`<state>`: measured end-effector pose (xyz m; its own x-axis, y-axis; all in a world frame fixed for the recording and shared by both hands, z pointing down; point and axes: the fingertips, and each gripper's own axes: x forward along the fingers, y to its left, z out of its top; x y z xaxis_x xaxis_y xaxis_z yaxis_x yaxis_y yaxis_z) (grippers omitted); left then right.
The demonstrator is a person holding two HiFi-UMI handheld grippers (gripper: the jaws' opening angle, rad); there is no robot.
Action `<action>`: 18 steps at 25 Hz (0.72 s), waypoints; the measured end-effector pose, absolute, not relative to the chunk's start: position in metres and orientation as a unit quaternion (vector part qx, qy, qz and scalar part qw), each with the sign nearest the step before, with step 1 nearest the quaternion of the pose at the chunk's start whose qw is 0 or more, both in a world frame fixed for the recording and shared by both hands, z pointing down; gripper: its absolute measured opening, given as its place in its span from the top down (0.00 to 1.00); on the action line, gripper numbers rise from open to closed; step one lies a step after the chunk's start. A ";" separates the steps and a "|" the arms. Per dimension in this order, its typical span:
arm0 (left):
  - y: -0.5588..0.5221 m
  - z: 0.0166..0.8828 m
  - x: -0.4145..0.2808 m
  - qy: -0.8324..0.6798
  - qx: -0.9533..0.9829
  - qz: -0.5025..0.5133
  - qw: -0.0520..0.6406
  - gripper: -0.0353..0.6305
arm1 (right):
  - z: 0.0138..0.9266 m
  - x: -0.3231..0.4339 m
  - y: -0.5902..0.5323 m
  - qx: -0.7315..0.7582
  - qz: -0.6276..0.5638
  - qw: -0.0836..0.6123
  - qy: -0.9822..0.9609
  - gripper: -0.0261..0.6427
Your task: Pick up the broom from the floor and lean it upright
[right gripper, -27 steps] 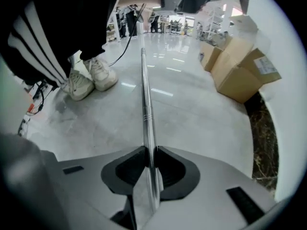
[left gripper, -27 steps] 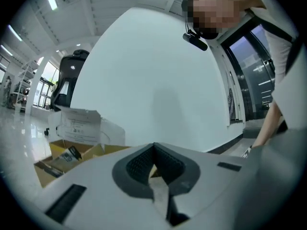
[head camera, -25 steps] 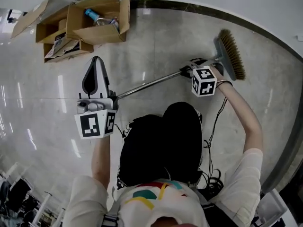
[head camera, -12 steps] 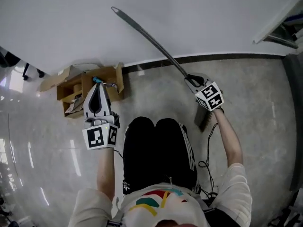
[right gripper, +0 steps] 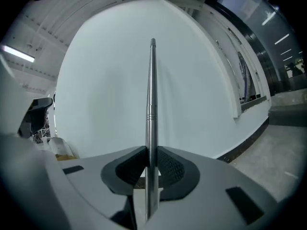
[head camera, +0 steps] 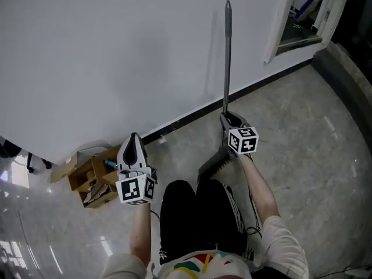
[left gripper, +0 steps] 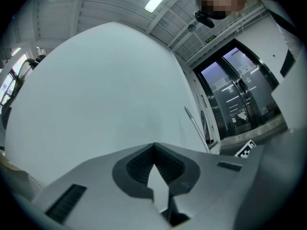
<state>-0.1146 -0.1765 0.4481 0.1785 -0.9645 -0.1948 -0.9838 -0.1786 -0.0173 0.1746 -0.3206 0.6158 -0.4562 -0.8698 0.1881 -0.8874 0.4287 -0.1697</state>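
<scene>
The broom stands nearly upright in front of the white wall. Its metal handle (head camera: pixel 227 57) points up and its brush head (head camera: pixel 213 164) hangs low beside my legs; I cannot tell whether it touches the floor. My right gripper (head camera: pixel 226 120) is shut on the lower handle. In the right gripper view the handle (right gripper: pixel 152 99) runs straight up from between the pads, with that gripper (right gripper: pixel 152 150) clamped on it. My left gripper (head camera: pixel 132 138) hangs apart to the left, shut and empty, its tips (left gripper: pixel 153 146) meeting. From there the handle (left gripper: pixel 195 127) shows thin at the right.
Open cardboard boxes (head camera: pixel 92 178) with odds and ends sit on the floor by the wall at the left. A dark baseboard (head camera: pixel 186 118) runs along the wall's foot. A white window or door frame (head camera: pixel 297 22) stands at the upper right. A cable (head camera: pixel 254 214) trails by my right leg.
The broom has swung from lying on the floor to nearly upright, carried by my right gripper, which rose and rolled. My left gripper also rose. The view has lifted toward the wall.
</scene>
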 end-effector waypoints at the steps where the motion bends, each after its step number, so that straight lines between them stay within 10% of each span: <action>1: -0.180 0.452 -0.109 0.633 -0.768 0.068 0.067 0.88 | 0.616 0.173 -0.325 0.520 0.122 0.037 -0.844 0.83; 13: -0.185 0.466 -0.119 0.637 -0.764 0.086 0.043 0.88 | 0.621 0.152 -0.348 0.545 0.099 0.082 -0.829 0.83; 15: -0.183 0.466 -0.117 0.638 -0.764 0.088 0.042 0.88 | 0.613 0.155 -0.347 0.555 0.097 0.065 -0.823 0.63; 18: -0.184 0.465 -0.112 0.635 -0.766 0.088 0.042 0.88 | 0.593 0.159 -0.339 0.560 0.099 0.019 -0.822 0.61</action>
<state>-0.1122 -0.1835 0.4652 0.1777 -0.9661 -0.1873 -0.9808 -0.1895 0.0470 0.1594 -0.3388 0.5932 -0.3716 -0.9174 0.1426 -0.9250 0.3528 -0.1412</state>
